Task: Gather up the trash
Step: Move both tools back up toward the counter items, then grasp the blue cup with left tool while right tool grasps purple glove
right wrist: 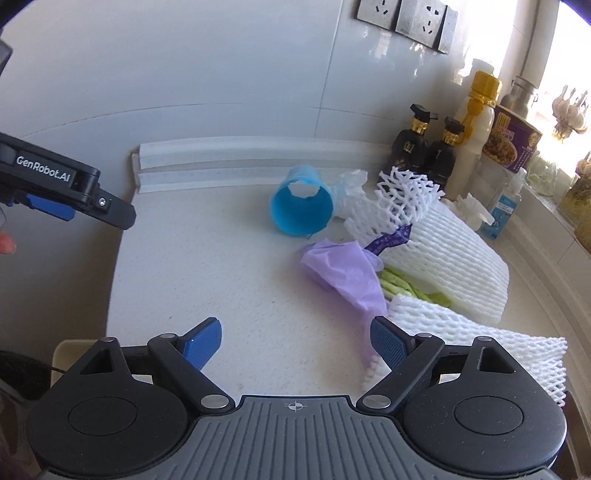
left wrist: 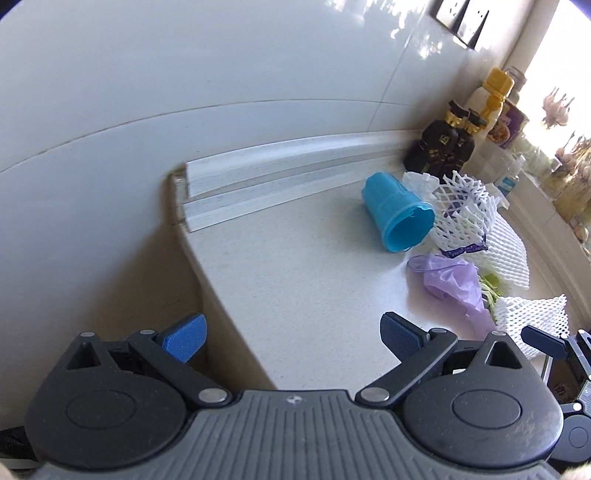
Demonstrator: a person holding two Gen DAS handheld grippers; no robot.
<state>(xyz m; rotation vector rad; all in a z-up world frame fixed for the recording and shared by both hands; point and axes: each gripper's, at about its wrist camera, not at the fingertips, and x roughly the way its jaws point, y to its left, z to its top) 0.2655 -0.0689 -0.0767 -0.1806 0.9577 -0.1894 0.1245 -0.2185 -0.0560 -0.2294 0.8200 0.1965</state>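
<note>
A torn blue cup [right wrist: 301, 208] [left wrist: 397, 218] lies on its side on the pale counter [right wrist: 221, 266]. Right of it lies a crumpled purple bag [right wrist: 343, 273] [left wrist: 454, 282], white foam fruit netting [right wrist: 428, 243] [left wrist: 465, 218] and green vegetable scraps [right wrist: 410, 288]. My right gripper [right wrist: 295, 341] is open above the counter's near part, its right pad beside the purple bag's tail, nothing between the pads. My left gripper [left wrist: 291, 338] is open over the counter's left edge, holding nothing. In the right wrist view the left gripper [right wrist: 92, 206] shows at the far left.
Two dark sauce bottles [right wrist: 430, 147], a white bottle with a yellow cap [right wrist: 476, 125], a purple can [right wrist: 513, 138] and a small clear bottle [right wrist: 504, 210] stand at the back right. A white trim strip [right wrist: 240, 162] runs along the wall. Wall sockets [right wrist: 406, 18] are above.
</note>
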